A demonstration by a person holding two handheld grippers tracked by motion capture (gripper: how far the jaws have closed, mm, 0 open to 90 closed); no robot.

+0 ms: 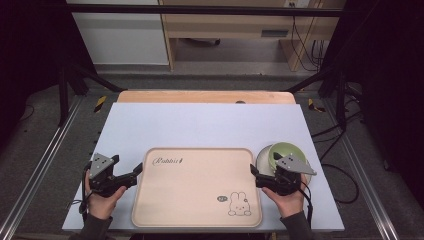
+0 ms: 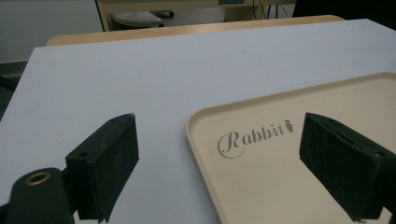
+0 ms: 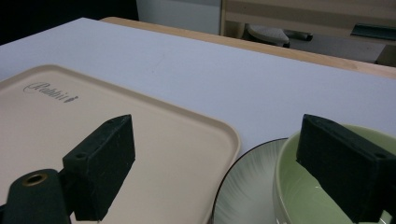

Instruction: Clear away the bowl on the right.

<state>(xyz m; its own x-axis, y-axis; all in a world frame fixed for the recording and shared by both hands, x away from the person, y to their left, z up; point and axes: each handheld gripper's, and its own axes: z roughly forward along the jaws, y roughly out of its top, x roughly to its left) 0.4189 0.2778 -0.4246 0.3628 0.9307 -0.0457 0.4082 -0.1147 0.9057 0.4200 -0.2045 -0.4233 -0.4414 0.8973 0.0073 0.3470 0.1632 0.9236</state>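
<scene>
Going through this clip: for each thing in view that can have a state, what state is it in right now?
Tray: flat on the table, empty.
Green bowl: upright, sitting on the plate, nothing visible inside.
Plate: flat on the table, right of the tray, under the bowl.
Left gripper: open, jaws astride the tray's left rim.
Right gripper: open, holding nothing, above the tray's right edge and the bowl.

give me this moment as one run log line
left gripper: open, at tray left rim | right gripper: open, beside green bowl on plate | tray: empty | nothing held
</scene>
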